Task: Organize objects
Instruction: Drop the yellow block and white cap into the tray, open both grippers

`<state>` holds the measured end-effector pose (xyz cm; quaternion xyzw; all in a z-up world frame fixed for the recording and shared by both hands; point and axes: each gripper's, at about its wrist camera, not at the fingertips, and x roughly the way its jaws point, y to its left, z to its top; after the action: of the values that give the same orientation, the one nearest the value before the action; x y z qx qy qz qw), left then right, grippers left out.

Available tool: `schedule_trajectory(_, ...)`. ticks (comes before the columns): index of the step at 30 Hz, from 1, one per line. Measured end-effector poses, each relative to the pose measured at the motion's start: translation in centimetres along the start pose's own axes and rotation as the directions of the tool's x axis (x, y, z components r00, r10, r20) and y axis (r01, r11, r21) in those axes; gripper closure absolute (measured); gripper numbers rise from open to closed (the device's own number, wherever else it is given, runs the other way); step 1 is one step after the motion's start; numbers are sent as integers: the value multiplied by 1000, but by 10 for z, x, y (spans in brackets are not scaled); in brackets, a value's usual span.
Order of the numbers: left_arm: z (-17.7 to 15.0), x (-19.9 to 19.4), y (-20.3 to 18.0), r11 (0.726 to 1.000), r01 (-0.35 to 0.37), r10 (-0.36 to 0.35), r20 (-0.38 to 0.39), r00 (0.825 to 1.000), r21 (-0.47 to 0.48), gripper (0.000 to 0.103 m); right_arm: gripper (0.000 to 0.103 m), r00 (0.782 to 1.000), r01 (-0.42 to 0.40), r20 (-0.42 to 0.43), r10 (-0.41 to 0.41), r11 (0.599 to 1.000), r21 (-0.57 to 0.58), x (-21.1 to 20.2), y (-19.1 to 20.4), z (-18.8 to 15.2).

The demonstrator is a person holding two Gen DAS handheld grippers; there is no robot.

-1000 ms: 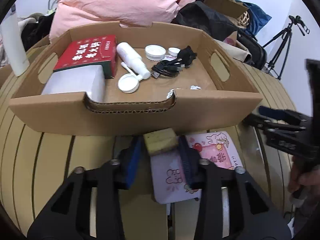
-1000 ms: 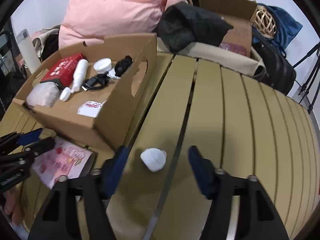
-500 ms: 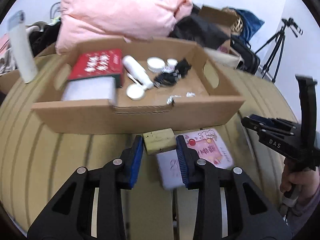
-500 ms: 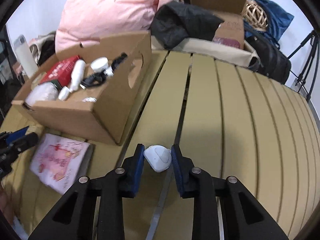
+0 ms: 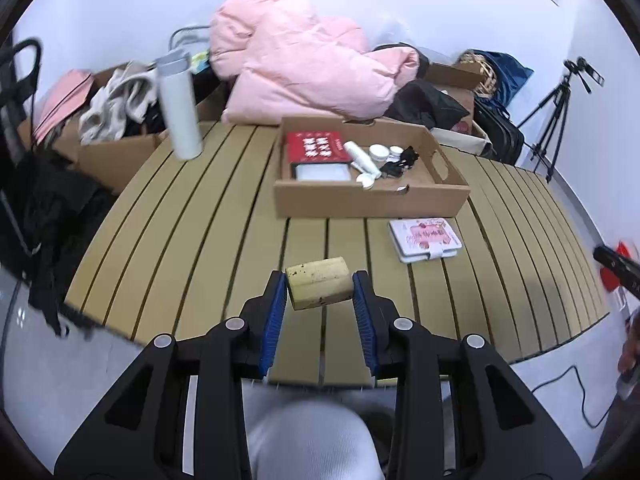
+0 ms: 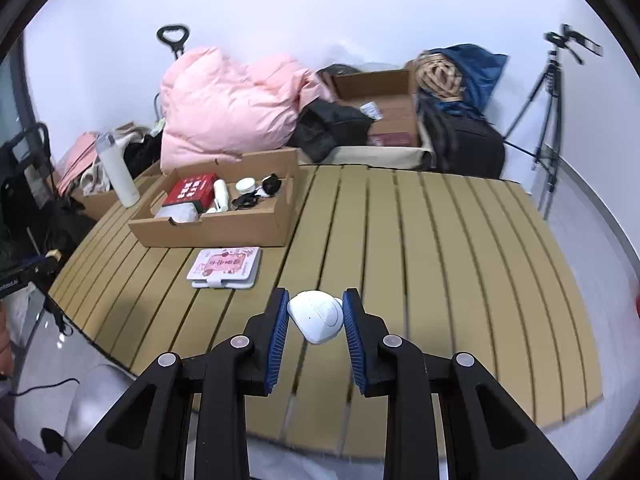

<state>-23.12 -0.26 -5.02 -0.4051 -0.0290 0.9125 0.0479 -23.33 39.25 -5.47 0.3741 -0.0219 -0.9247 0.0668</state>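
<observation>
My left gripper (image 5: pixel 320 289) is shut on a yellowish rectangular block (image 5: pixel 319 283), held up above the slatted wooden table (image 5: pixel 200 216). My right gripper (image 6: pixel 316 316) is shut on a small white rounded device (image 6: pixel 317 316), also lifted off the table (image 6: pixel 440 260). A shallow cardboard box (image 5: pixel 372 196) (image 6: pixel 216 226) farther back holds a red box (image 5: pixel 316 147), a white bottle (image 5: pixel 362 158), white lids and a black cable. A pink patterned case (image 5: pixel 426 237) (image 6: pixel 226 266) lies on the table in front of the box.
A white flask (image 5: pixel 179 106) (image 6: pixel 117 174) stands at the table's far left. A pink puffy jacket (image 5: pixel 296 68), black clothes, bags and an open carton (image 6: pixel 380 108) pile up behind. A tripod (image 6: pixel 554 92) stands right. The near table edge drops to a grey floor.
Both grippers have lifted and pulled back from the box, so the whole table shows. The right gripper closed on the white device and raised it. The left kept hold of the block.
</observation>
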Motion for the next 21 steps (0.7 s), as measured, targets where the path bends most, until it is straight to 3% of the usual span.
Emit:
schedule_trajectory(4,-4,-7,6,999,4,-4,4,1000,-37,73,73,1000,10,13,-10,1000,6,-18,0,-4)
schedule_trajectory(7,4,-3,3,996,73,-74,-8,997,-52,73,73,1000,-6,7,6,1000,2,-16,4,1)
schedule_trajectory(13,70,17,-12,982,186,-186,6,982,-8,73,73,995,-81,44,86,991,-106,-5,32,49)
schedule_trajectory(17,121,66,-28,982,187,-187,-62,980,-4,73,73,988,-149,24,154,977,-155,34,53,101)
schedule_trajectory(19,139,102,-38,980,198,-198,-107,974,-8,73,73,982,-190,-15,190,971,-148,64,60,124)
schedule_trajectory(21,149,149,-46,978,201,-208,-176,962,-57,73,73,961,-268,-101,259,960,-83,112,65,150)
